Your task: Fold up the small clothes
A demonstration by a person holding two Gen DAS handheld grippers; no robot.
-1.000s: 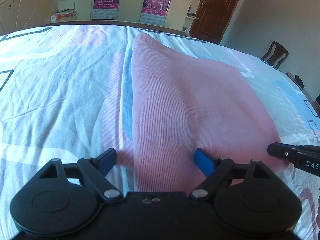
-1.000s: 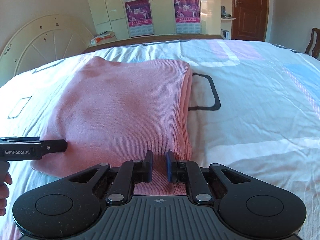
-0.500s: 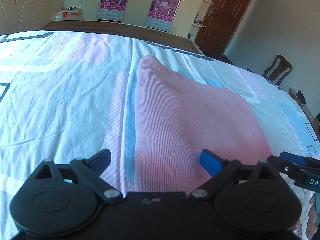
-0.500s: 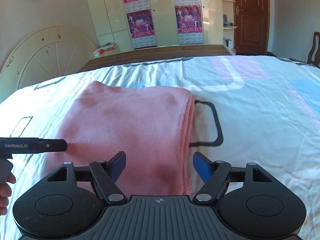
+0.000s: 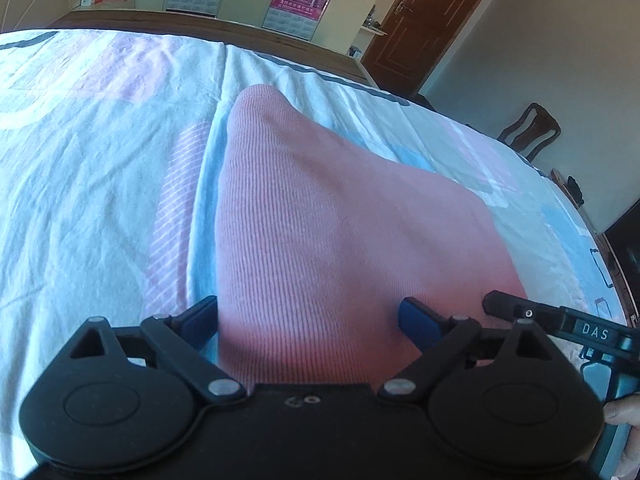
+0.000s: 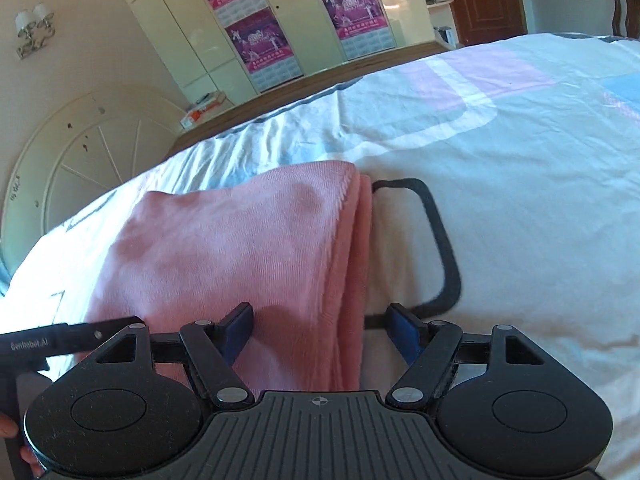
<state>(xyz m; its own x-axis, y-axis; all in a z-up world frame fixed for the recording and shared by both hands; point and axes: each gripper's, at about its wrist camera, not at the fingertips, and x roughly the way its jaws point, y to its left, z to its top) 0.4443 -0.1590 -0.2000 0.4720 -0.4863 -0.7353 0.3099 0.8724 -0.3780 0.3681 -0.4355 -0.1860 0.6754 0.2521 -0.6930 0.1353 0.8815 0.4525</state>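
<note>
On the bed sheet (image 6: pixel 520 160), which fills both views, the pink garment (image 6: pixel 240 248) lies folded into a flat rectangle, its layered edge running from 12 o'clock down toward 6 o'clock in your right wrist view. Your right gripper (image 6: pixel 320 330), pinched shut on that near edge a second ago, has just been opening; its jaws now stand wide and straddle the stacked edge without pressing it, so the cloth is released and lies on its own. Your left gripper (image 5: pixel 308 316) is spread wide as well, one finger at the garment's side edge at 7 o'clock, the other over the cloth at 5 o'clock, gripping nothing. Both views take in more of the room than a second ago, so you appear to be drawing back. That suggests this fold is laid down; whether another fold is needed you must judge from the size you want. The sheet is white with pink and blue blocks and a dark printed outline (image 6: pixel 440 248) just beside the garment at 3 o'clock. Beyond it, cupboards carry purple posters (image 6: pixel 256 40) at 12 o'clock, with a brown door (image 5: pixel 432 20) at 1 o'clock and a wooden chair (image 5: pixel 528 128) at 2 o'clock in the left view.
</note>
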